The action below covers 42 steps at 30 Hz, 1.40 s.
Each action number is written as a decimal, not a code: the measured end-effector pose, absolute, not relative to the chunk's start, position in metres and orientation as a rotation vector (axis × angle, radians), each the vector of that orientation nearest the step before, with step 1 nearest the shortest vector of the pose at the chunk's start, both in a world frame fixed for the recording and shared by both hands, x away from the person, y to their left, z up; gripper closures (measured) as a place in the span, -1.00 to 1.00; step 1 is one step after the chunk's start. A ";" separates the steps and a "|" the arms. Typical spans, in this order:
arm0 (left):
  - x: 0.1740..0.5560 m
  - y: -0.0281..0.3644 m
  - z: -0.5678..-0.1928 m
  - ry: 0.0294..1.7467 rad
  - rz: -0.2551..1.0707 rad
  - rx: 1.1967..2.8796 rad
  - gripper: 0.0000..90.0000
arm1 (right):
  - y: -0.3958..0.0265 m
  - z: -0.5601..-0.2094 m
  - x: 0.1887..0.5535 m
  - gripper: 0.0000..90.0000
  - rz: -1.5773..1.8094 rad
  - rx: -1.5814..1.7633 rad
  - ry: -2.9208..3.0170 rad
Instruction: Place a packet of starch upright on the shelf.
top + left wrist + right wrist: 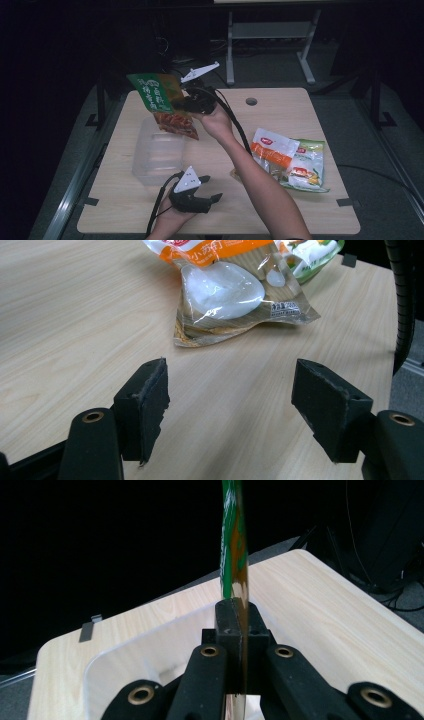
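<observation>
Nearest to the person, the left claw [212,187] rests low over the front of the worktop [300,215]. Its two black jaws stand wide apart and hold nothing. In the left gripper view they point at a clear bag with an orange top [235,290], which lies flat a little way off.

Farther back, the right claw [184,102] is up in the air. Its jaws are squeezed tight on a green snack bag [162,102], and they pinch only the thin side edge. The bag hangs above the far part of a clear plastic box [155,157], which sits on the worktop between the two claws.

What could go wrong? The grip is only on a thin edge, so the bag may slip out or swing. If it is let go while it hangs over the box's back wall, it may land on the rim and flop onto the worktop. A push on the light box could slide it too.

To the right lie the orange bag [272,150] and a green and white bag [310,167], touching each other. The worktop is pale wood with a small round hole [251,101] near the back. The room behind it is dark, with a grey metal frame [270,45] on the floor.
</observation>
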<state>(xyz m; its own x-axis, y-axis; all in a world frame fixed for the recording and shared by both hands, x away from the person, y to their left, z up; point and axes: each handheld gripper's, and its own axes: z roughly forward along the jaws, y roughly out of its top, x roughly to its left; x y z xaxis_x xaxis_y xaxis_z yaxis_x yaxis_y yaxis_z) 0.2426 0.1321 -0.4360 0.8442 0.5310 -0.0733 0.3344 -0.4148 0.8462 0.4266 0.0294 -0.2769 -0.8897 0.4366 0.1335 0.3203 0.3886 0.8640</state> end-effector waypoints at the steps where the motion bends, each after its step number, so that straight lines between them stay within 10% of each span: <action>1: 0.243 0.132 -0.436 0.635 0.253 2.038 -0.32 | 0.033 -0.278 0.429 1.00 1.524 0.691 2.523; 42: 0.237 0.136 -0.438 0.593 0.289 2.080 -0.35 | 0.075 -0.337 0.464 1.00 1.603 0.759 2.487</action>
